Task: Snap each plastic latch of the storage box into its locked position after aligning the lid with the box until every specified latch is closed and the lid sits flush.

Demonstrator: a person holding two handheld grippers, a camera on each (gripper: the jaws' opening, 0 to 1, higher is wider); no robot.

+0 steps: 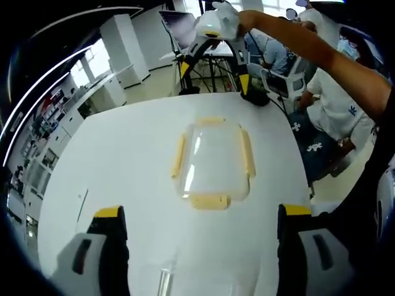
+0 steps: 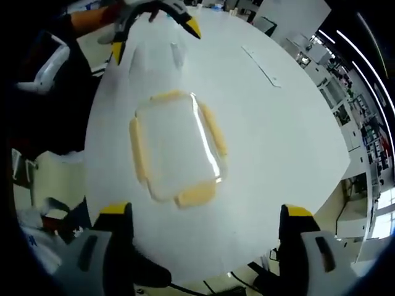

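A clear storage box (image 1: 213, 157) with its lid on lies in the middle of a white table (image 1: 123, 154). Yellow latches line all four sides: left latch (image 1: 179, 154), right latch (image 1: 248, 151), far latch (image 1: 211, 121), near latch (image 1: 210, 200). I cannot tell whether they are snapped down. My left gripper (image 1: 202, 211) is open, just short of the near latch. Across the table the right gripper (image 1: 213, 71) hangs open in a person's hand. From the other side, the box (image 2: 176, 145) lies ahead of my open right gripper (image 2: 205, 211). The left gripper (image 2: 154, 34) is beyond the box, open.
The table's round edge (image 2: 290, 203) runs close in front of the right gripper. A small clear piece (image 2: 178, 54) and a thin strip (image 2: 262, 65) lie on the table. People sit on chairs (image 1: 278, 80) behind the table. Shelves and desks line the room's wall (image 1: 55, 117).
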